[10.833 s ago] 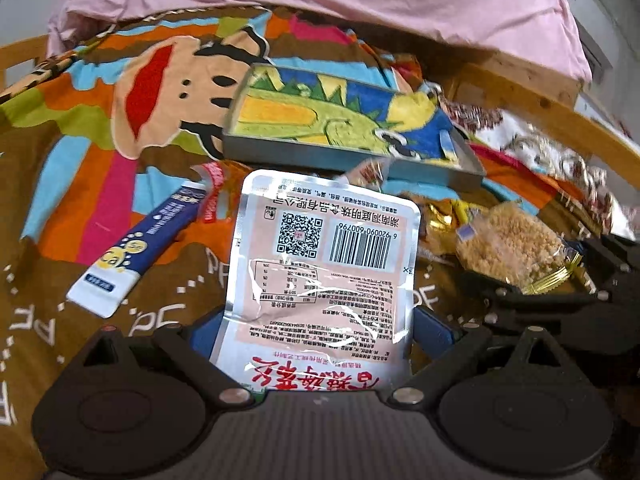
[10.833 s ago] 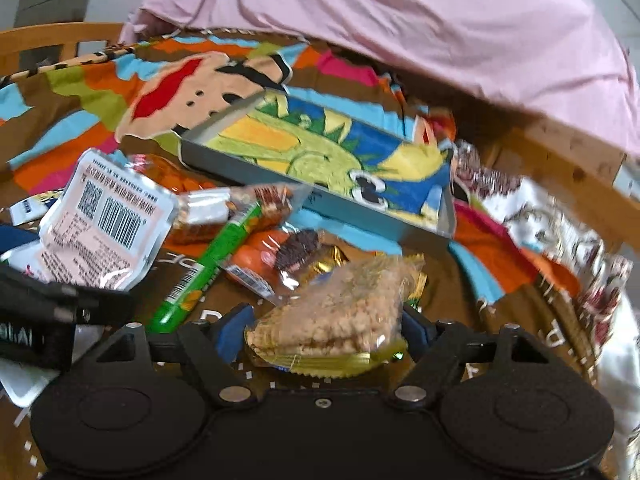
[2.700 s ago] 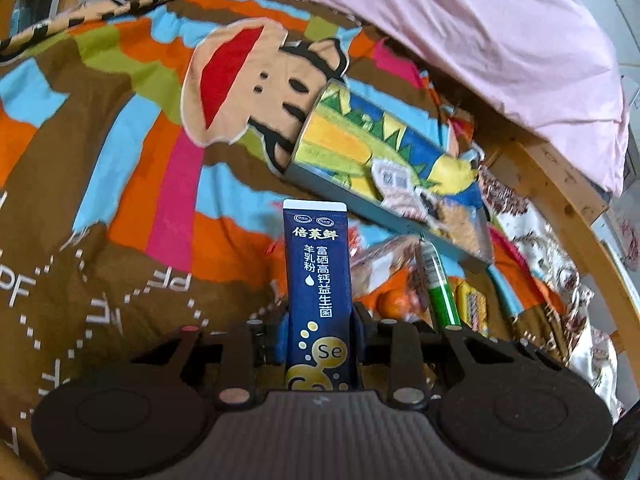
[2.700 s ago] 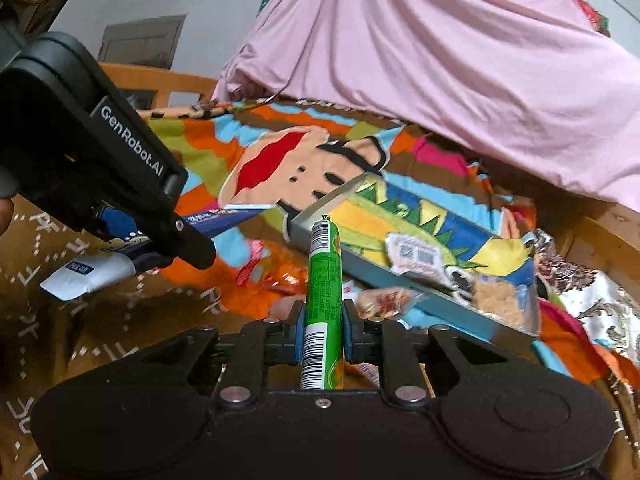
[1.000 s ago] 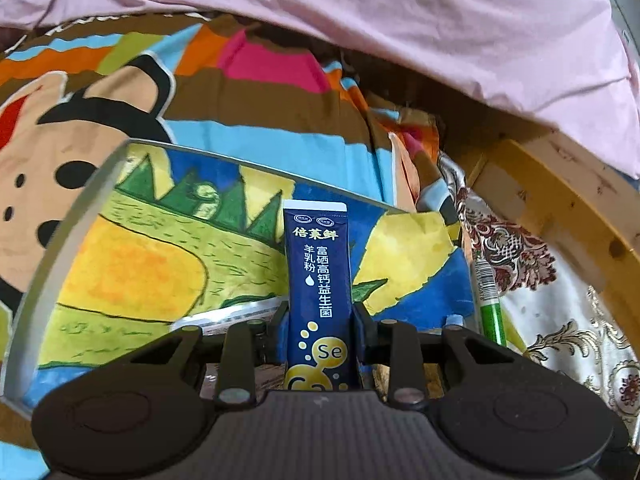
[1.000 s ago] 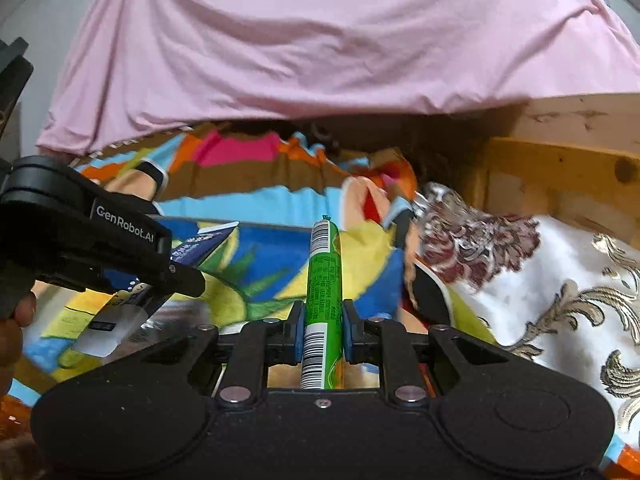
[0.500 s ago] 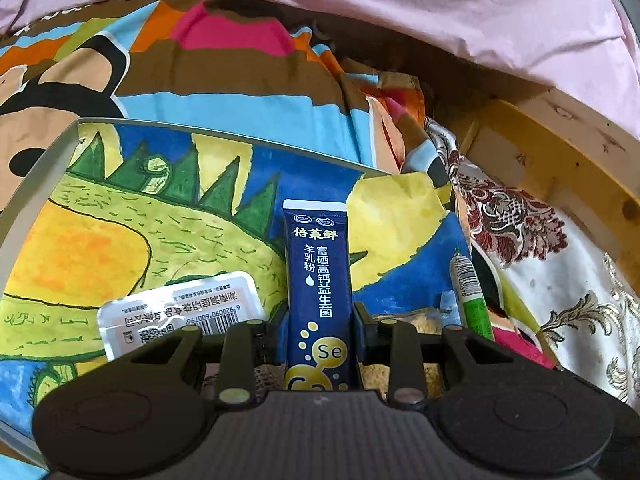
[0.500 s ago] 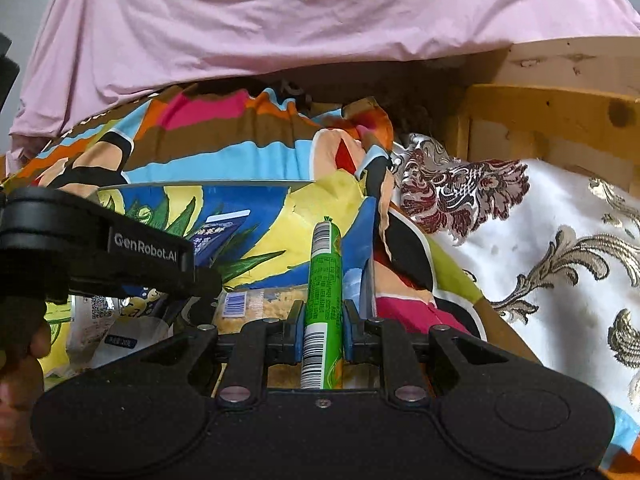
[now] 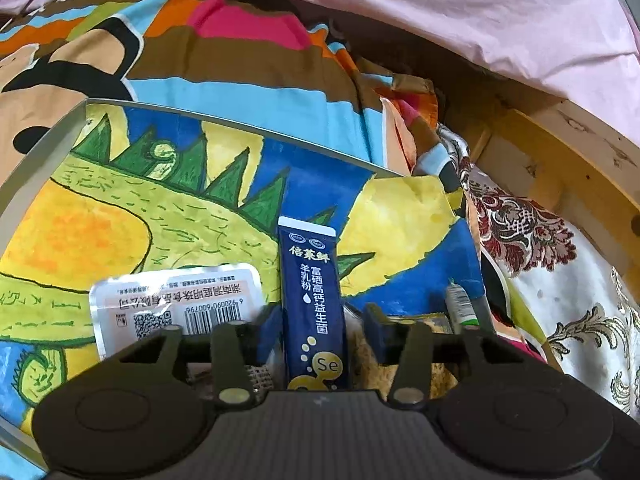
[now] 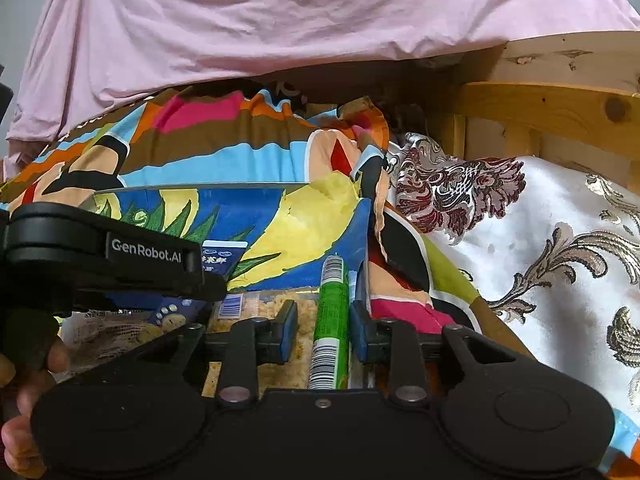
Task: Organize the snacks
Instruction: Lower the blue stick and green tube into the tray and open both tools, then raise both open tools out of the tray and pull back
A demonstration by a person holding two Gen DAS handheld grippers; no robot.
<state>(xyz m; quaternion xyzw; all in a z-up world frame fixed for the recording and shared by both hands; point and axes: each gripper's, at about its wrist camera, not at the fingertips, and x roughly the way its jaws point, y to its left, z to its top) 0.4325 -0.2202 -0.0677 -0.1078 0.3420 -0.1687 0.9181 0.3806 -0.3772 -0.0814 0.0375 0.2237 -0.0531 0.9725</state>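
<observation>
A tray (image 9: 240, 128) lined with a dinosaur painting lies on the bed. My left gripper (image 9: 322, 320) is low over its near right part, jaws opening. The dark blue stick packet (image 9: 314, 300) lies between them with a gap on its right side. My right gripper (image 10: 324, 316) is at the tray's (image 10: 200, 186) right end, jaws also opening. The green sausage stick (image 10: 330, 312) sits loose between its pads. A white and pink packet (image 9: 172, 300) and a crisp rice bar (image 10: 260, 304) lie in the tray.
A striped cartoon blanket (image 9: 240, 60) covers the bed under a pink sheet (image 10: 280, 20). A wooden bed frame (image 10: 540, 108) and a brocade cloth (image 10: 560, 240) lie to the right. In the right wrist view, a hand (image 10: 24, 400) holds the left gripper (image 10: 108, 256).
Both grippers were shut on their items half a second ago; now both pairs of jaws stand apart. Over the last second both came down over the tray's right end.
</observation>
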